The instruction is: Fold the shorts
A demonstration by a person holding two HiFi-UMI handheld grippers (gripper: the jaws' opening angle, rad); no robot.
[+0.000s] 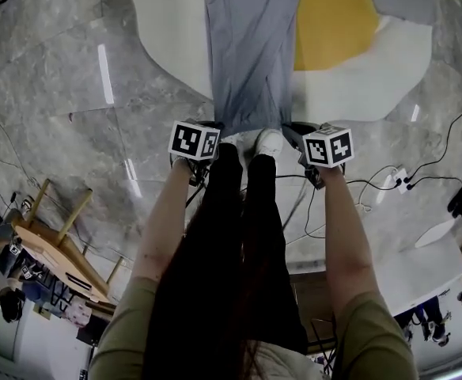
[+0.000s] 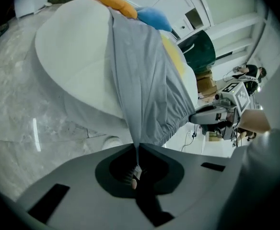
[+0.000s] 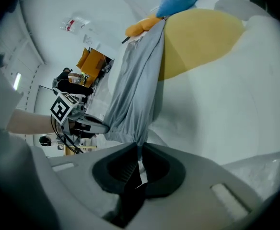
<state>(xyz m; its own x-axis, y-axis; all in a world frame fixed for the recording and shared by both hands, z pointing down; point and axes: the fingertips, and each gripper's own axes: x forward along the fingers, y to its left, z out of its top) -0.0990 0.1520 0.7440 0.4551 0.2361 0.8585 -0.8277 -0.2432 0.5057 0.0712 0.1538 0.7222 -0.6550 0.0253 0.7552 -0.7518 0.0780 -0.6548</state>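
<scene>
**Both grippers pinched on the near end of the shorts, ready for the fold**

Our left gripper was clamped tight on a thin pinch of grey cloth, its jaws pressed together with the fabric coming straight up out of them. Our right gripper gripped the same way, jaws nearly together on the opposite corner. Between the two grips the gathered waistband sagged in a shallow curve, so we judged that we had the shorts by the two corners of the waist end.

In the head view the shorts ran as a long grey strip from the two grippers at mid-frame to the top edge. They lay on a white surface, beside a yellow patch right of the cloth. An orange thing and a blue thing sat at the far end. The grey floor filled the left of the frame, and a white shoe showed just below the cloth's near edge.

We judged the step in hand to be folding the waist end over towards the far end. To do it well, both grips should rise level and travel together, with the waistband drawn just taut. The cloth should be laid edge on edge and flattened before either jaw opens. An uneven pull would likely skew the fold.
</scene>
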